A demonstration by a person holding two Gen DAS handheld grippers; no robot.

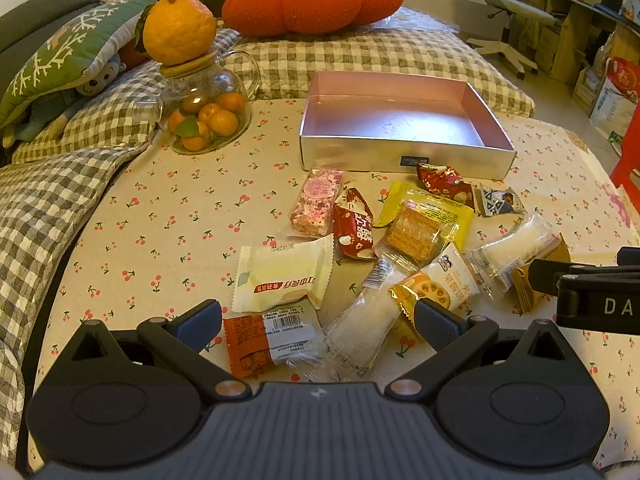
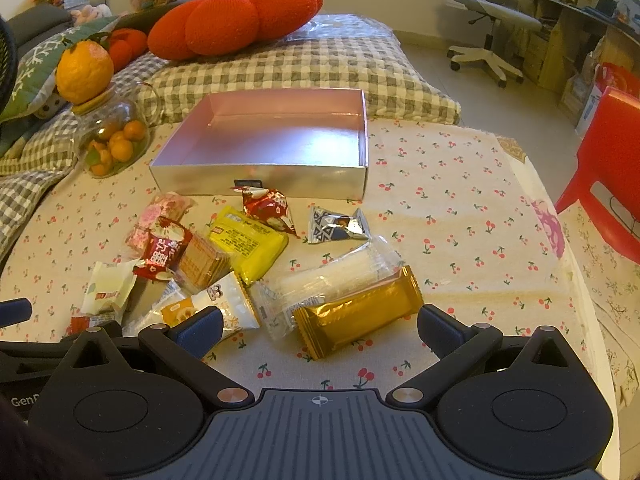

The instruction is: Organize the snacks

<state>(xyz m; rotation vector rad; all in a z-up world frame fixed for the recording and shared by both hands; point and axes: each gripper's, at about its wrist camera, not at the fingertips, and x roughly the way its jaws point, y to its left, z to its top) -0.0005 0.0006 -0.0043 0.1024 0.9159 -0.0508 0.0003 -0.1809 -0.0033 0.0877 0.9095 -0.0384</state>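
We count eleven wrapped snacks: two red candies, two clear rice-cake packs, and one each of pink bar, yellow cracker pack, cream pastry, orange-and-white packet, gold bar, white biscuit packet and patterned blue candy. One silver box, one glass jar.

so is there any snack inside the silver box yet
No, the silver box shows only its bare shiny floor, and the wrapped snacks all lie on the cherry-print cloth in front of it.

Left gripper and right gripper apparently gape wide.
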